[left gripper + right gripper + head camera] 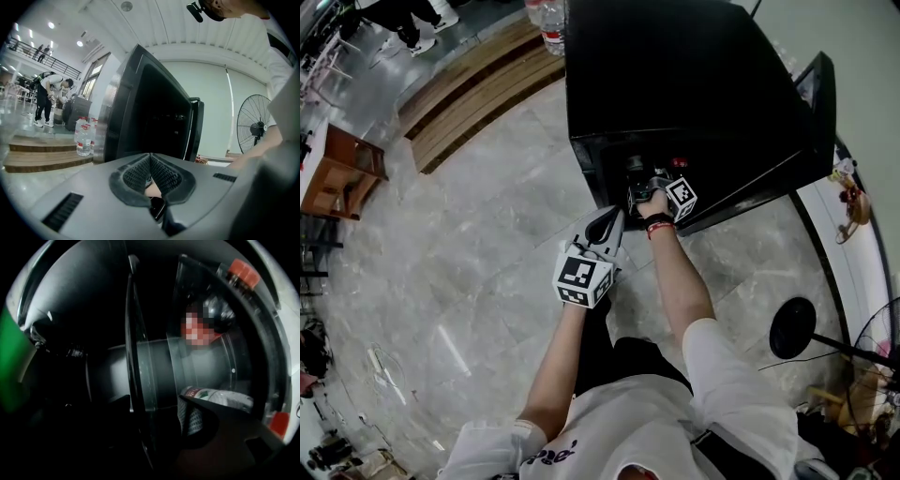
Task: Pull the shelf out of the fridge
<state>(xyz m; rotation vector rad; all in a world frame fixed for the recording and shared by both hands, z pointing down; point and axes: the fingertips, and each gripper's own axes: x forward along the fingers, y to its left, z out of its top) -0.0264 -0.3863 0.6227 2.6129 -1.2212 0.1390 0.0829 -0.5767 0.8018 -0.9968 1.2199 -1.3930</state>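
The right hand-held gripper reaches into the open black fridge, upper centre of the head view. Its jaws stand apart astride the edge of the glass shelf (seated inside, a bottle just beside it). The left hand-held gripper hangs below the fridge, clenched on nothing.

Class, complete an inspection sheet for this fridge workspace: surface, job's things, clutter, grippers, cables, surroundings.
Surface: grey stone floor tiles.
Job's things: black fridge, door open; glass shelf inside, seen edge-on.
Clutter: red-capped bottles beside the shelf.
Grippers: right gripper inside the fridge, jaws apart astride the shelf edge; left gripper shut, empty, outside.
Cables: possibly a thin cord near the fan.
Surroundings: wooden steps, water bottles, people far off.
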